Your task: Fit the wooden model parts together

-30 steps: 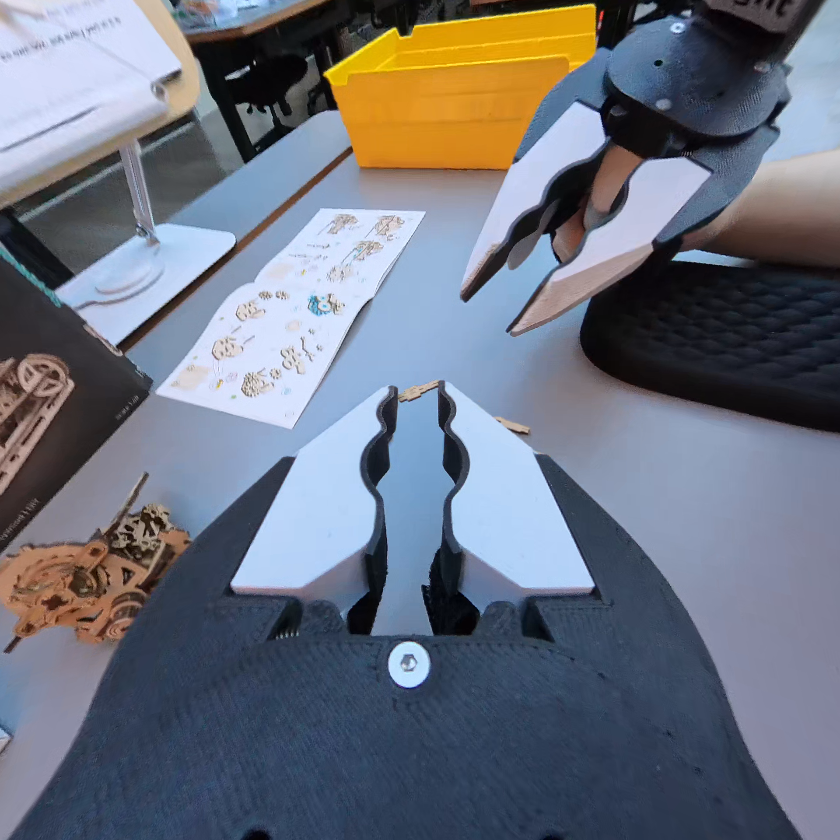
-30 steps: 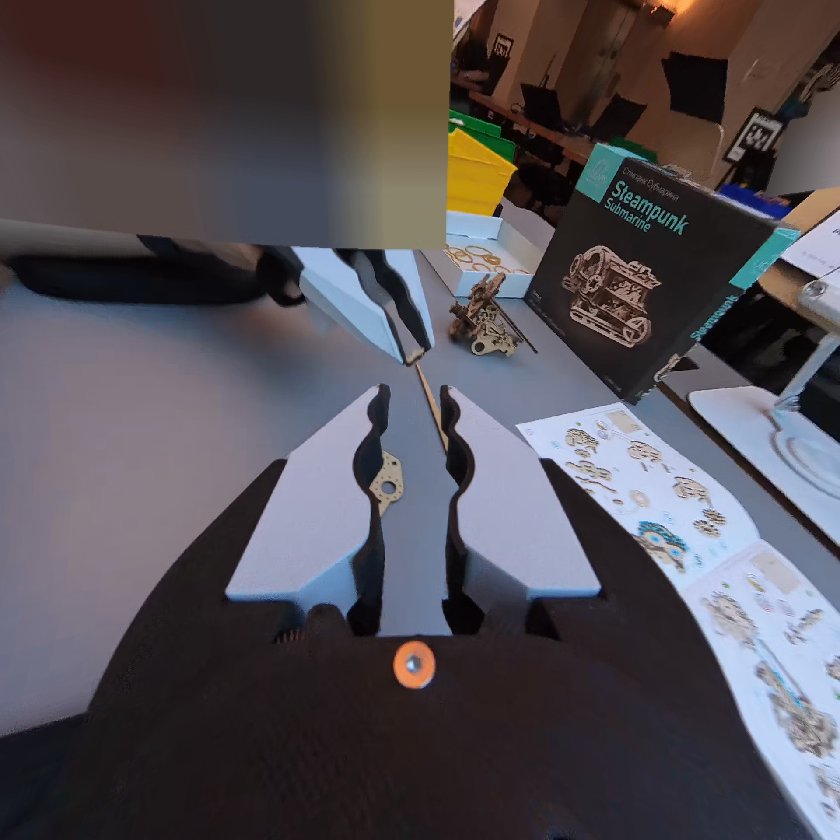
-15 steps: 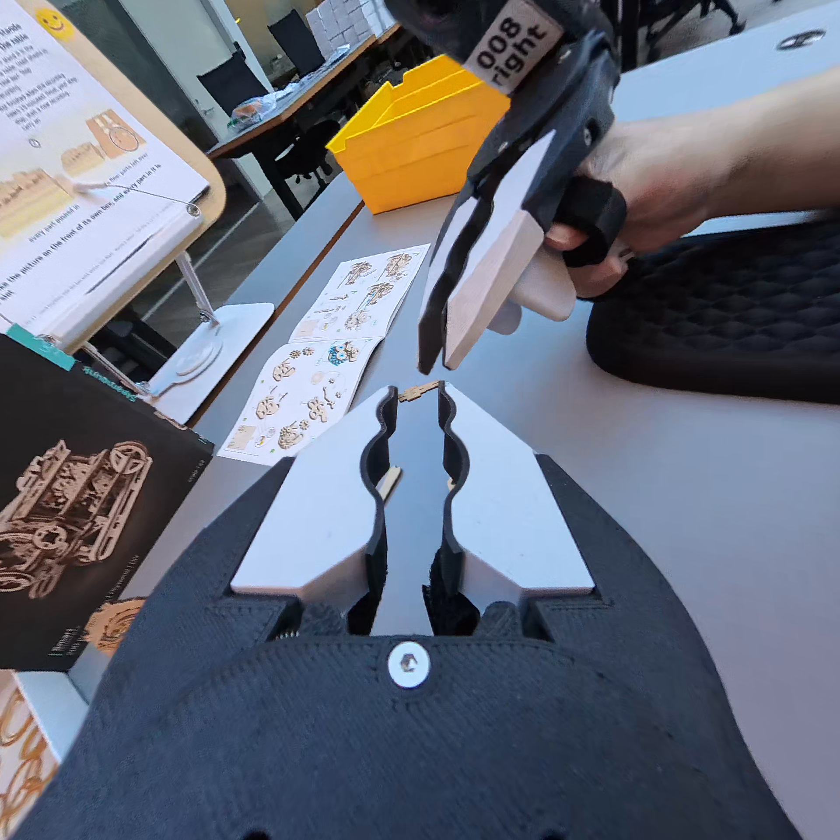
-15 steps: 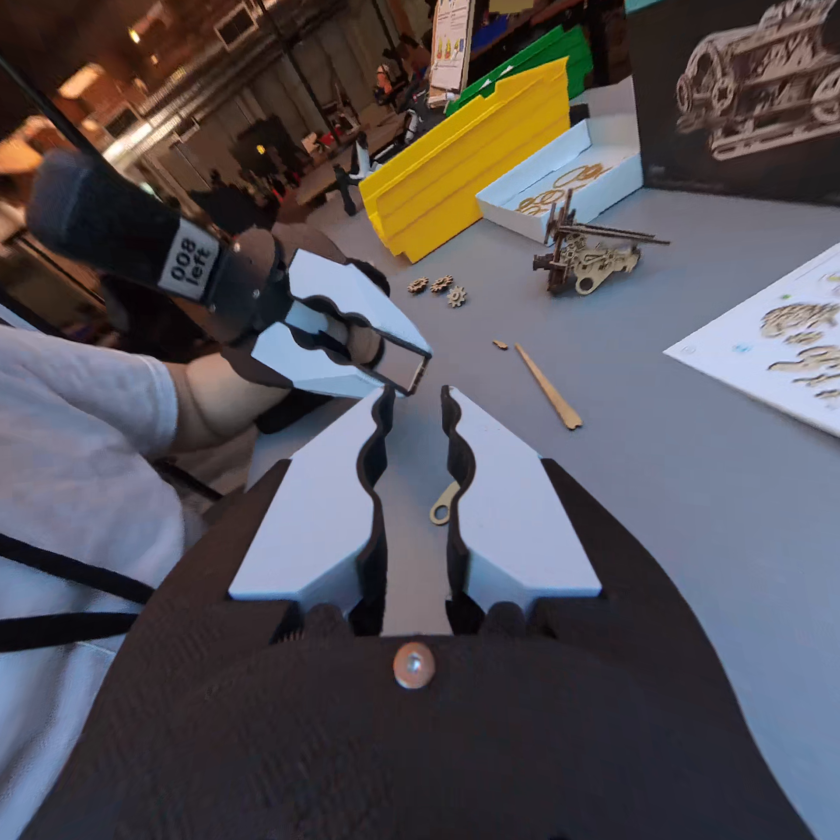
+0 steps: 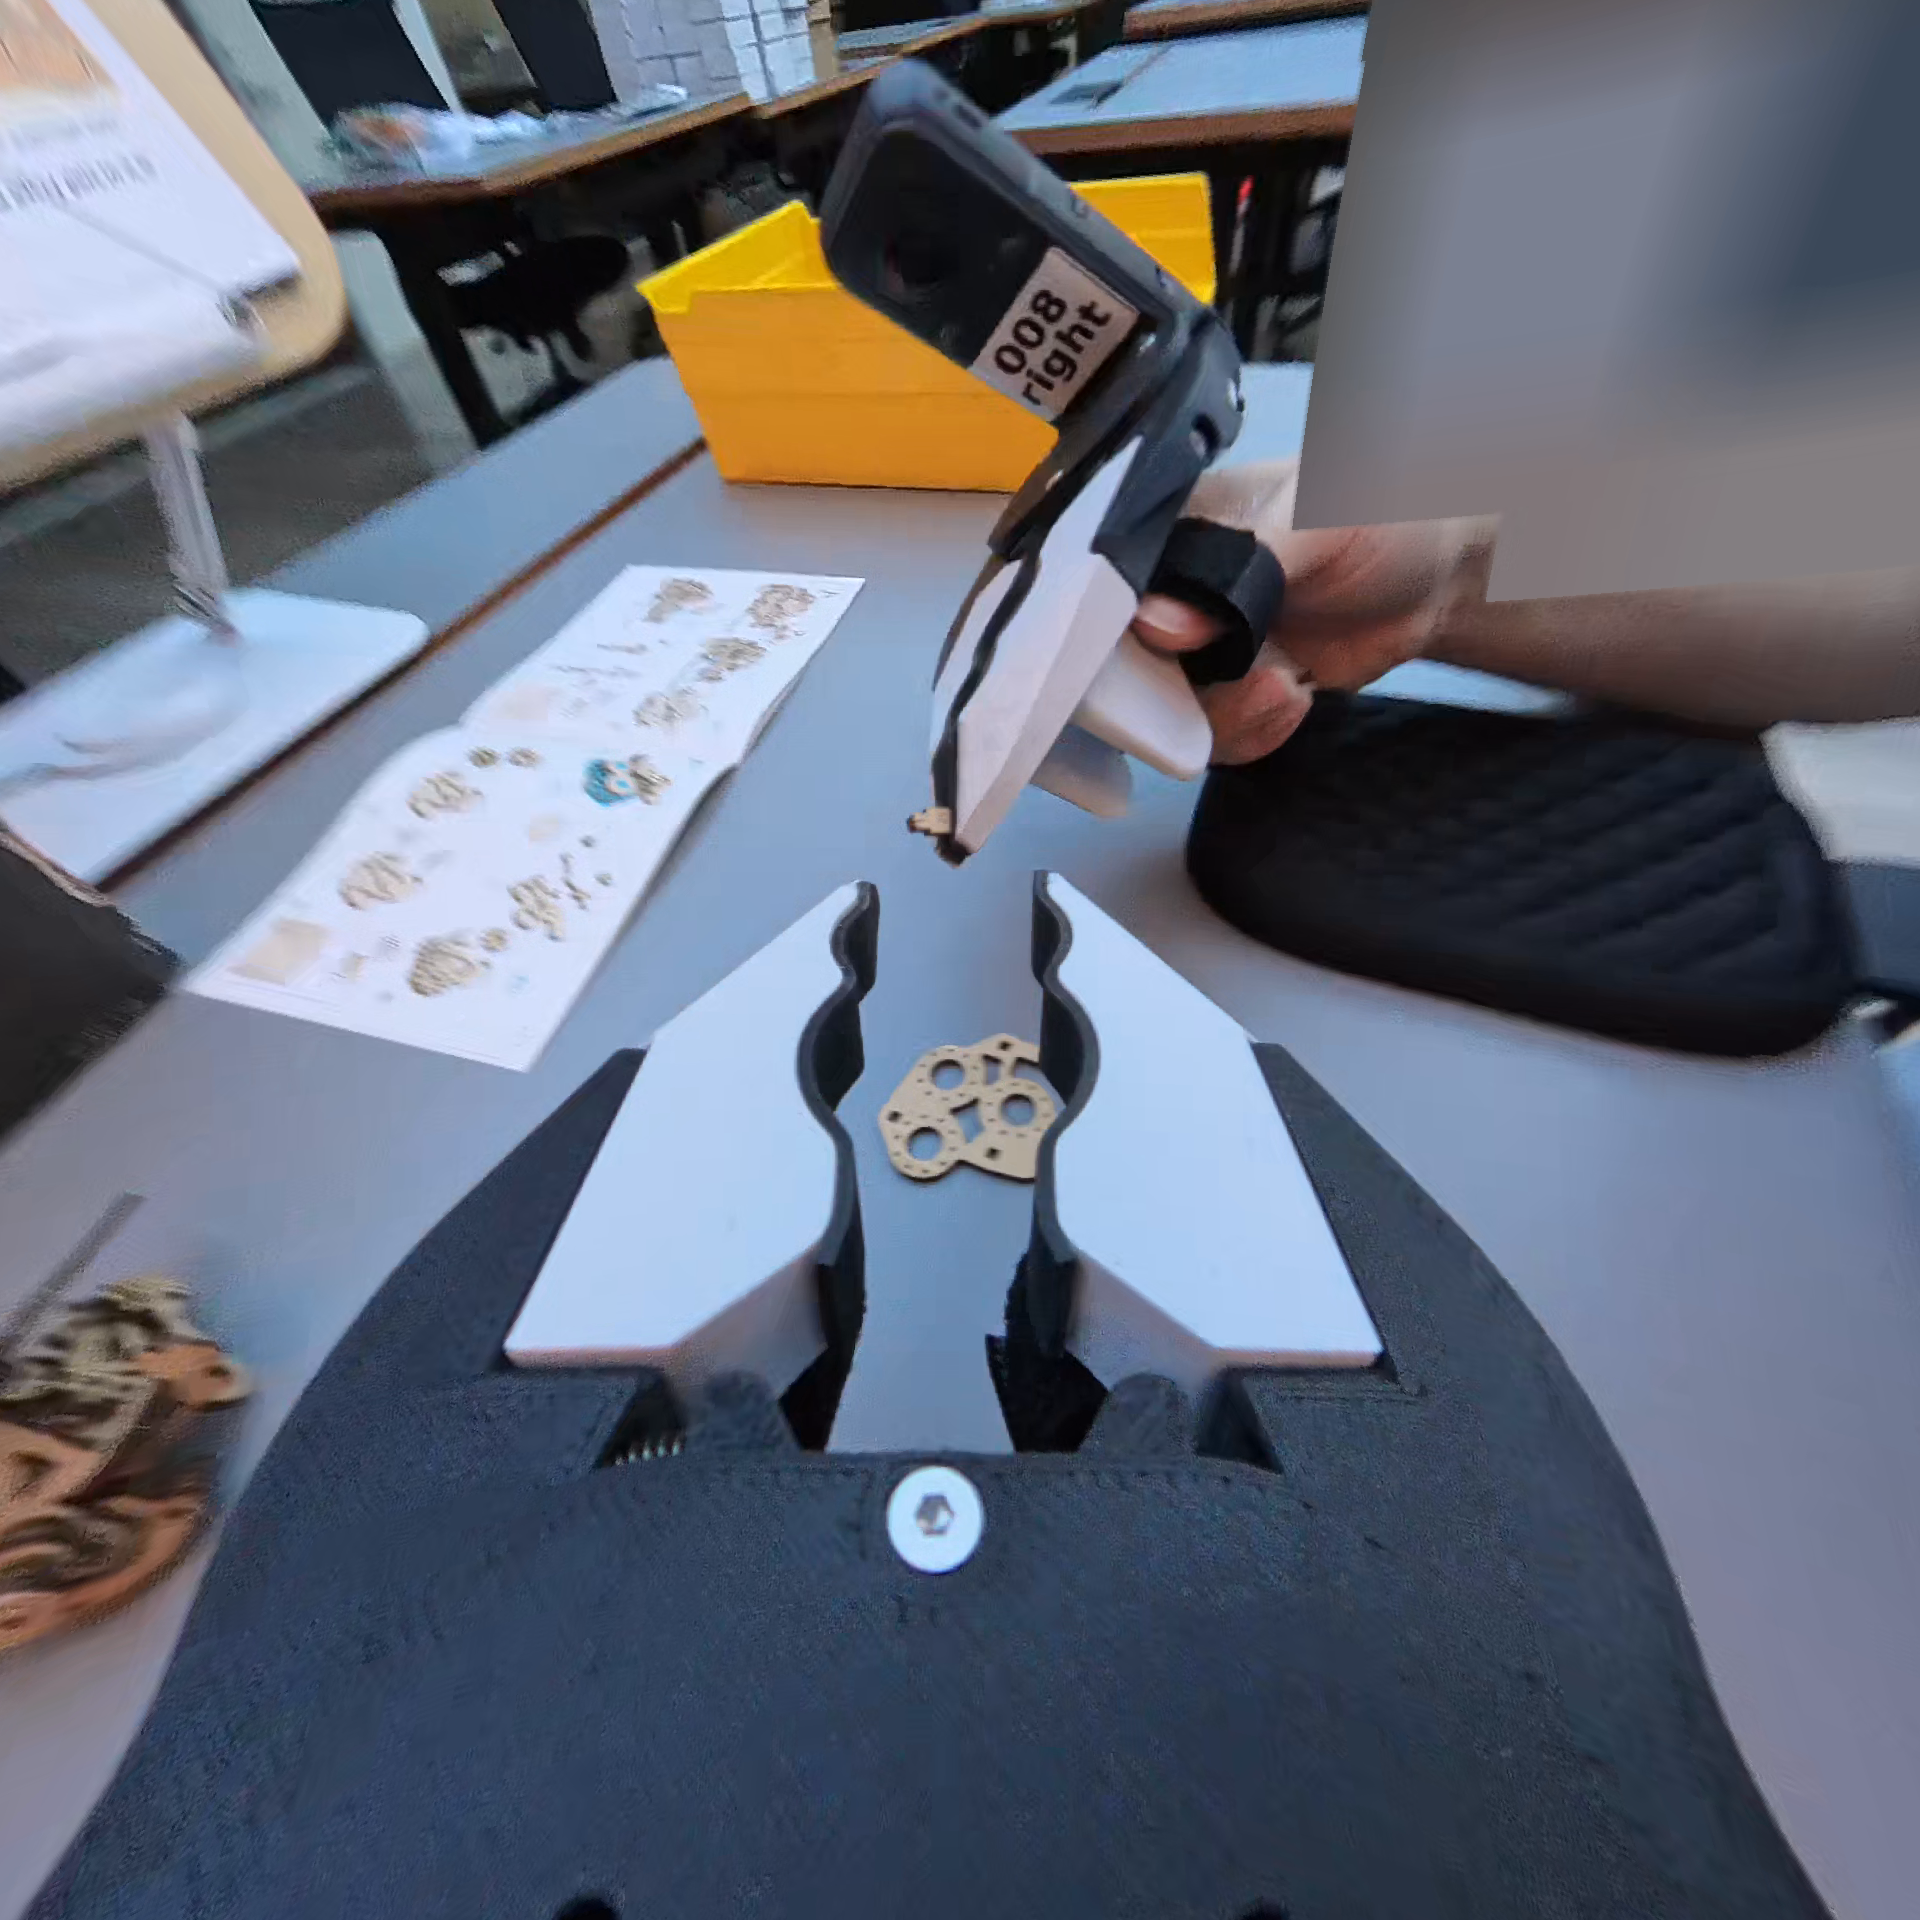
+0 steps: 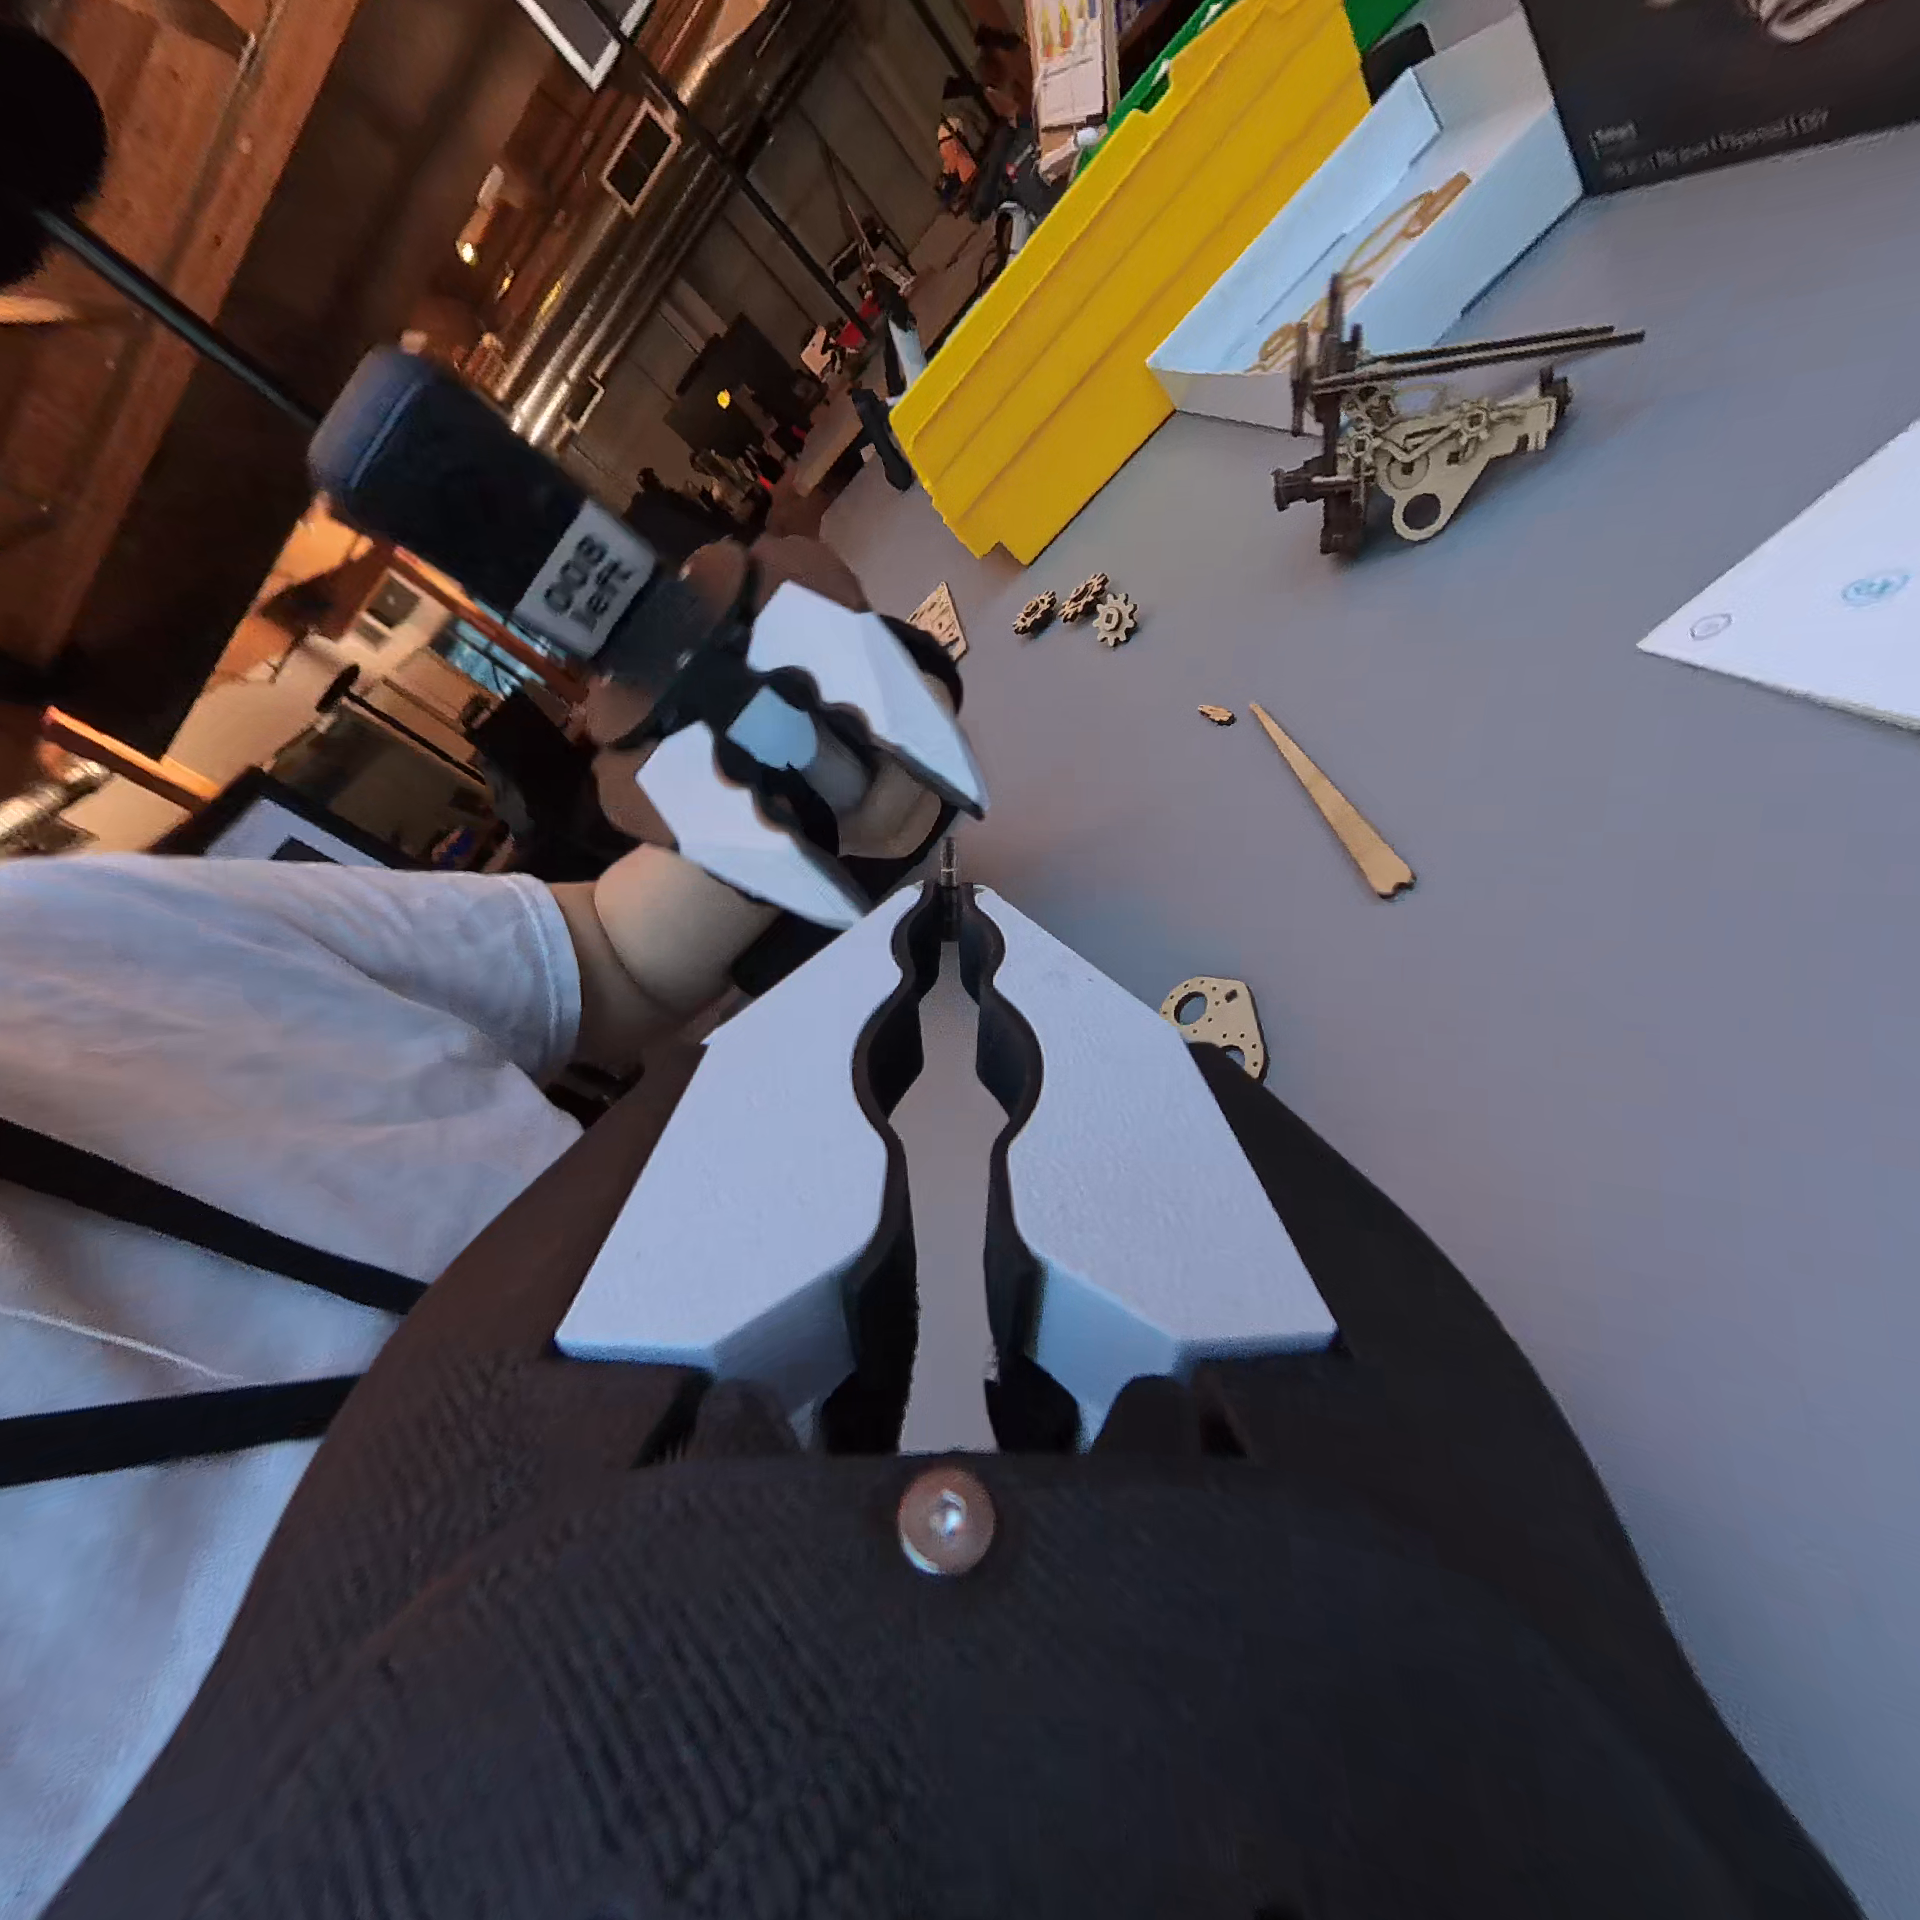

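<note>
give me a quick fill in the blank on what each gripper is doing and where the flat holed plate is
The right gripper is shut on a small wooden ____.
The left gripper has its fingers ____ and holds nothing.
The flat holed plate lies on the grey ____, seen between the left gripper's fingers.
The bin behind the instruction booklet is ____.

Missing words: peg; open; table; yellow
</note>
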`<state>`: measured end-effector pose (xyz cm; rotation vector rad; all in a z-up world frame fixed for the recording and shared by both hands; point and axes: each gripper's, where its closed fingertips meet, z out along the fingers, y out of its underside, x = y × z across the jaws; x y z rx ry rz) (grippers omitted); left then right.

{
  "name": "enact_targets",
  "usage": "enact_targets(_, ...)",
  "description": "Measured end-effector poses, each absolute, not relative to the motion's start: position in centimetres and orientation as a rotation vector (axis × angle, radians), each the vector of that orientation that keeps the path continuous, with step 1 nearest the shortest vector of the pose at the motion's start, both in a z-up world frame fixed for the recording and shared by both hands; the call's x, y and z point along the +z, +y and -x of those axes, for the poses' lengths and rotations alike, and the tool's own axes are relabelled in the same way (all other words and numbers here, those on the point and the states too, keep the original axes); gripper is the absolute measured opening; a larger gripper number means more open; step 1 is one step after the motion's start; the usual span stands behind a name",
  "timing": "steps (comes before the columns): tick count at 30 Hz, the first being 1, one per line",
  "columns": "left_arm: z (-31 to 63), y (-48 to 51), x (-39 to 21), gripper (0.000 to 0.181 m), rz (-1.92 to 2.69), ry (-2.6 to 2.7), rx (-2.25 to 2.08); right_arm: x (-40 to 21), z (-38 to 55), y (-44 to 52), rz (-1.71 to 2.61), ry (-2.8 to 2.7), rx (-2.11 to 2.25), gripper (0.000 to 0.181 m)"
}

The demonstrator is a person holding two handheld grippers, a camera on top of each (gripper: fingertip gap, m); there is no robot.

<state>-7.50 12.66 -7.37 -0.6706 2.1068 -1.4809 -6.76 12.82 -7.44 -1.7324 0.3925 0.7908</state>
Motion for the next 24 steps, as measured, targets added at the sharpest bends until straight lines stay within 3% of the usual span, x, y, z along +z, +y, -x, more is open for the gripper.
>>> enact_targets(6, 8.1, 12.3, -6.0, 0.017, 1.001, 2.182, -2.019, -7.6, 8.3, 12.4, 1.858, 0.198, 0.640, 0.001)
enact_targets(24, 9.1, 11.1, -7.5, 0.001, 0.967, 2.318, -2.002, -8.4, 9.4, 12.3, 1.912, 0.086, 0.584, 0.002)
